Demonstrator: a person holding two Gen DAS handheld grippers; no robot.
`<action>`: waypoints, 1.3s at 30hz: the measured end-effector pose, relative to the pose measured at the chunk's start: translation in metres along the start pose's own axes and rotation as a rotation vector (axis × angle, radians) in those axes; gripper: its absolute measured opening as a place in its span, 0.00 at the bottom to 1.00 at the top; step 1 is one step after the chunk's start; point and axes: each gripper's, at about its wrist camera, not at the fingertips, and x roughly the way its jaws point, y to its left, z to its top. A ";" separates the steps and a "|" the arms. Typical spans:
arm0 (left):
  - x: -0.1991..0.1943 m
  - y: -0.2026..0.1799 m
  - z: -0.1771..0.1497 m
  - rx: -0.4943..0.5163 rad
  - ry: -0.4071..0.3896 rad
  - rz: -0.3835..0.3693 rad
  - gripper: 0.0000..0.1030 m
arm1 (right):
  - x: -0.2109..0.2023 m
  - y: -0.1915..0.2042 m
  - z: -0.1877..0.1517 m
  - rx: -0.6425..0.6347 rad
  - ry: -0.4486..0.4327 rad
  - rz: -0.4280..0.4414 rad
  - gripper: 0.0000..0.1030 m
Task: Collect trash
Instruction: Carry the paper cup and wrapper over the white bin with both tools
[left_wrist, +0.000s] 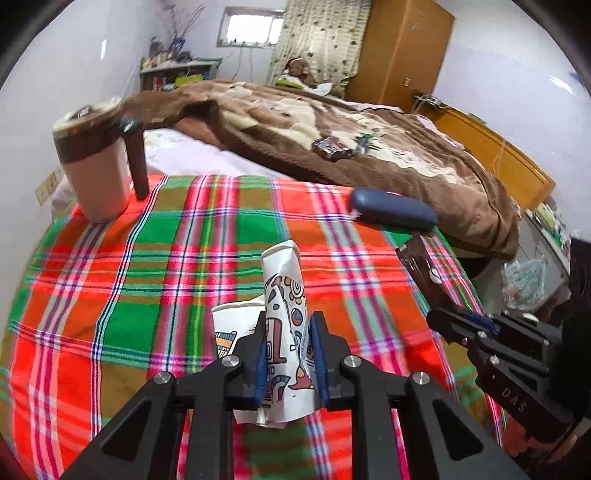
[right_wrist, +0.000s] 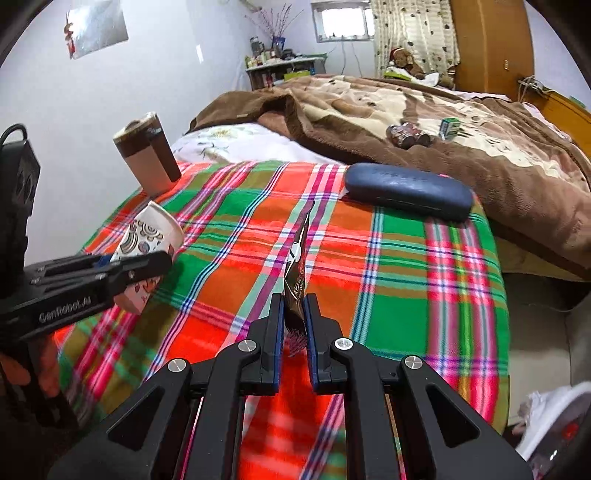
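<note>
My left gripper (left_wrist: 288, 321) is shut on a crushed white paper cup (left_wrist: 284, 280) with colourful prints, held upright above the plaid cloth (left_wrist: 147, 277). In the right wrist view the same cup (right_wrist: 155, 229) sticks out of the left gripper (right_wrist: 159, 258) at the left edge. My right gripper (right_wrist: 294, 299) is shut on a thin dark snack wrapper (right_wrist: 297, 254) that stands on edge between its pads. The left wrist view shows that wrapper (left_wrist: 417, 269) beyond the right gripper (left_wrist: 454, 321) at the right.
A beige and brown lidded mug (left_wrist: 96, 166) stands at the cloth's far left corner. A dark blue glasses case (left_wrist: 391, 210) lies at its far right edge. Behind is a bed with a brown blanket (left_wrist: 424, 158) bearing small items (left_wrist: 332, 147). A plastic bag (left_wrist: 524, 280) sits on the floor to the right.
</note>
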 end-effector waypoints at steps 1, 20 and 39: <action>-0.005 -0.004 -0.003 0.006 -0.003 -0.001 0.20 | -0.005 0.000 -0.002 0.005 -0.007 -0.001 0.11; -0.090 -0.113 -0.039 0.149 -0.091 -0.142 0.20 | -0.102 -0.040 -0.045 0.103 -0.121 -0.088 0.11; -0.099 -0.239 -0.076 0.292 -0.058 -0.293 0.21 | -0.177 -0.109 -0.097 0.217 -0.164 -0.282 0.11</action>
